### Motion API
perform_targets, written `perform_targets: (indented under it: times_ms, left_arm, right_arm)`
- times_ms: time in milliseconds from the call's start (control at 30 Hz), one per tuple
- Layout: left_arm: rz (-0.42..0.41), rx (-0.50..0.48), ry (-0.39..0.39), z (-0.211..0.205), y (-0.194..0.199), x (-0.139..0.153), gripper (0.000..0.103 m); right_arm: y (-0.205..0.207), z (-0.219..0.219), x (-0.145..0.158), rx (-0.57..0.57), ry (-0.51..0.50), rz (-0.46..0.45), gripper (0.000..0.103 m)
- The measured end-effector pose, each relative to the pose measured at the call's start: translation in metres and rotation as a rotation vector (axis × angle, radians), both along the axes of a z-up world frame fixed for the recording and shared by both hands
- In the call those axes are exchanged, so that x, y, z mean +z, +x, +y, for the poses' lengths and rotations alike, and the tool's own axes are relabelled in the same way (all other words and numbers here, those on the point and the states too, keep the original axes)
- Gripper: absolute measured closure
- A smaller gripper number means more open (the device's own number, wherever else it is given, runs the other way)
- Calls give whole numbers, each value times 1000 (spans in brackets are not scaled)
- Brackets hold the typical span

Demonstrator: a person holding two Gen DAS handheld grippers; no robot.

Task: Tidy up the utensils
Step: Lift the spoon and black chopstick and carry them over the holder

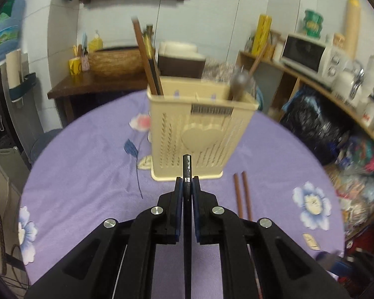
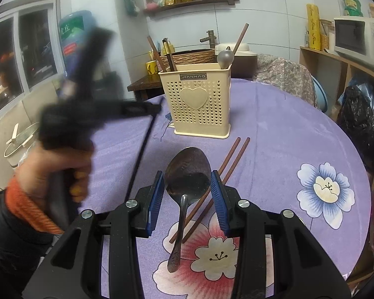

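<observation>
My left claw (image 1: 187,182) was pressed together on a thin black chopstick (image 1: 187,167), its blunt tip poking out just past the blue pads and the rest of it running back down between my fingers. Through my right wrist view I could see that same stick (image 2: 139,157) hanging as a long dark line beneath my left hand (image 2: 62,174), clear of the purple flowered tablecloth (image 2: 274,129). Ahead of it stood the cream plastic utensil holder with the heart on its front (image 1: 202,134), already carrying dark chopsticks in its left compartment and a metal ladle on a wooden handle in its right. So I judged this the carrying step: one stick picked up and on its way to the holder. The next move, I reckoned, called for tipping the stick upright over the left compartment beside its fellows, then loosening my grip only once its end was inside the rim. My right claw (image 2: 188,191) stood partly spread around the bowl of a dark metal spoon (image 2: 187,172) lying on the cloth; whether its pads touched the bowl I could not tell. A pair of brown wooden chopsticks (image 2: 222,172) lay on the cloth, passing under the spoon, waiting their turn.
</observation>
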State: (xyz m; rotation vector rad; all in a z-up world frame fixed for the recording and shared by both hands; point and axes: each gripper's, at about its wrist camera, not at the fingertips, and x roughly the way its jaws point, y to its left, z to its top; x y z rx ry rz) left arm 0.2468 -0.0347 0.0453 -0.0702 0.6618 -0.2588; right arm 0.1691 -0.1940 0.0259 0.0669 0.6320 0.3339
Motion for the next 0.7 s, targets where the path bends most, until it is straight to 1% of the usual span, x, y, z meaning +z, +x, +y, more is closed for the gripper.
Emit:
perform_targets:
  times_ms: [133,233,300,400,600,700]
  left_arm:
    - [-80,3,-52,23,-23,29,94]
    - [-129,5,-85,34,-42,43,94]
    - [-147,4,-101,38,-48,49,94]
    - [-156,0,-124,43,-54,52,94]
    - [-164,2,-137,49,-57,53,94]
    - [-155,-3,-161,54,-57,52,94]
  right_arm:
    - [1,4,1,13,-8,-2,64]
    - [0,7,3,19,-16,-7,64]
    - [0,7,4,20,-16,-8,64]
    - [2,10,4,25,-19,-7,64]
    - [-1,15,6,35,-32,-9,64]
    - [1,16,8,49,-15,-1,64]
